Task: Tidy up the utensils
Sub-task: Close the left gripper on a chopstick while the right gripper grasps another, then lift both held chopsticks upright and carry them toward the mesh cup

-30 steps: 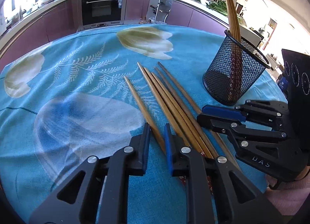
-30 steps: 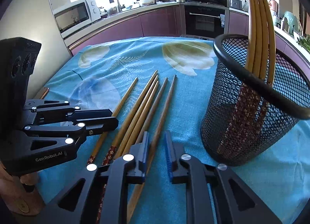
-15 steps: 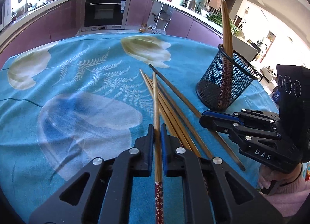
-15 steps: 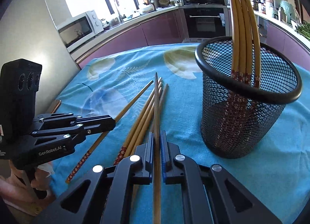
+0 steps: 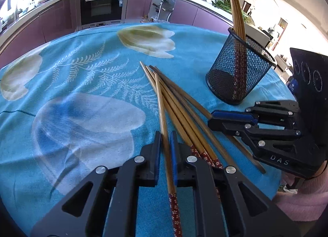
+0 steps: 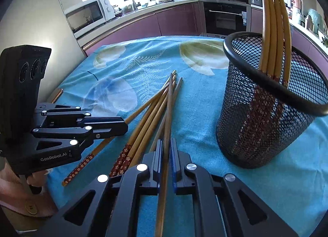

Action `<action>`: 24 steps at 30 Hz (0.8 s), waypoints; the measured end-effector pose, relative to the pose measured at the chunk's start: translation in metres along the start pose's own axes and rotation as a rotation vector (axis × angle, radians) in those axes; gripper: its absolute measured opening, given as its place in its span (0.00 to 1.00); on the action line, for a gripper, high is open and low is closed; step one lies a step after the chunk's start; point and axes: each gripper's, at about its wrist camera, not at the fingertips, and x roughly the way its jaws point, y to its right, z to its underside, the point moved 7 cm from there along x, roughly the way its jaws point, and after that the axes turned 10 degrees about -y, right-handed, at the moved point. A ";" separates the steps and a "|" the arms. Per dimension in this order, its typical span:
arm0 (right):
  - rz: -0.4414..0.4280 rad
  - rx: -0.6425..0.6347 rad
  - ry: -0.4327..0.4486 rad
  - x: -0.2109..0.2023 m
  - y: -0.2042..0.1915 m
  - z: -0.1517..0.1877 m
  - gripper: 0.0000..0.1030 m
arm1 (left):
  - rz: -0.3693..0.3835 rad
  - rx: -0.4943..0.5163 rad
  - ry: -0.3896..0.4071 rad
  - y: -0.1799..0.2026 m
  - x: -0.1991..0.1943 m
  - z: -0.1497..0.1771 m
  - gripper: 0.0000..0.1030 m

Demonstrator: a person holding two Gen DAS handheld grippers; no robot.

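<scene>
My left gripper [image 5: 165, 134] is shut on a light wooden chopstick [image 5: 162, 109] with a red flowered end, which points away across the table. To its right, several more chopsticks [image 5: 184, 118] lie in a loose bundle on the blue cloth. My right gripper [image 6: 166, 144] is shut on a darker brown chopstick [image 6: 169, 109] that crosses the bundle of chopsticks [image 6: 147, 126]. The black mesh holder [image 6: 266, 130] stands upright to the right with several chopsticks [image 6: 272, 31] leaning in it. In the right wrist view the left gripper [image 6: 125, 127] sits at the left.
The blue flowered tablecloth [image 5: 82, 97] covers the table, whose edge drops off at the right past the mesh holder [image 5: 235, 81]. A pink sleeve [image 5: 307, 185] shows behind the right gripper [image 5: 213, 118]. Purple kitchen cabinets, an oven [image 6: 225, 17] and a microwave [image 6: 86, 15] line the far wall.
A second ago both pairs of jaws stood apart around chopsticks lying on the cloth. Both have since shut, each on one chopstick, and the two chopsticks now lie askew to the bundle.
</scene>
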 end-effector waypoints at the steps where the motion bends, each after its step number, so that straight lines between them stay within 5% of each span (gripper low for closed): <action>1: 0.003 -0.001 -0.003 0.001 0.001 -0.001 0.08 | 0.002 0.004 0.000 0.000 0.001 -0.001 0.10; 15: -0.002 0.016 0.021 0.005 0.006 -0.014 0.07 | 0.015 0.008 -0.013 -0.001 0.007 -0.013 0.08; 24: -0.053 0.005 0.131 -0.036 0.004 -0.015 0.06 | 0.056 0.015 0.067 0.006 -0.031 -0.019 0.07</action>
